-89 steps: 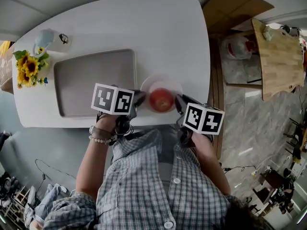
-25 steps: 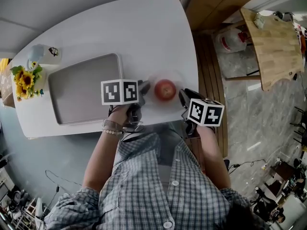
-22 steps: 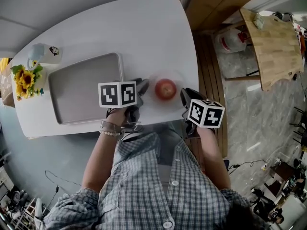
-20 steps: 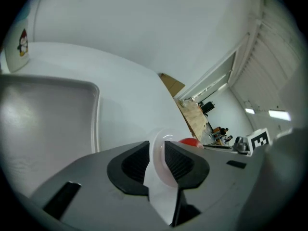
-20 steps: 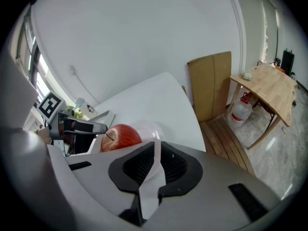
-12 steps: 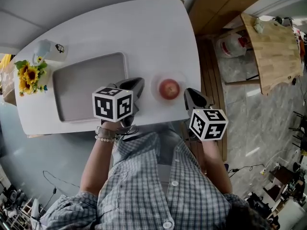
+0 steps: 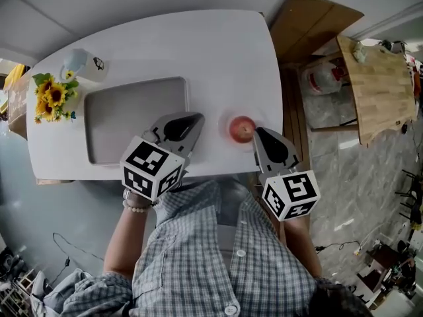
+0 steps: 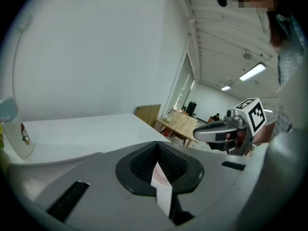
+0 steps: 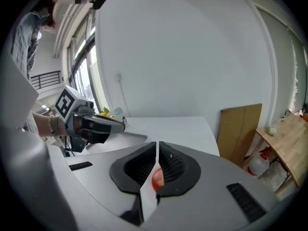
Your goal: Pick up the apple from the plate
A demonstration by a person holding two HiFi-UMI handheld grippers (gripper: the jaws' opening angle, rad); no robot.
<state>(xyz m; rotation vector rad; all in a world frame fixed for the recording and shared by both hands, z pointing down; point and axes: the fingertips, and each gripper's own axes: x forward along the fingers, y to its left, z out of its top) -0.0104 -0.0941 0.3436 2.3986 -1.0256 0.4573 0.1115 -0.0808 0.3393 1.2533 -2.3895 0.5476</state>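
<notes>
The right gripper [image 7: 260, 133], fingers [image 9: 138, 168] shut together, is just right of the apple [image 7: 242, 129] on its plate [image 7: 232, 123] near the table [image 7: 218, 58] edge, nearer than the closed left gripper [image 7: 197, 118].

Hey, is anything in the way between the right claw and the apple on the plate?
Nothing visible is. The right claw points at the apple from close by, with only a bare strip of the plate around it. Its jaws are together, so they would probably have to open first.
</notes>
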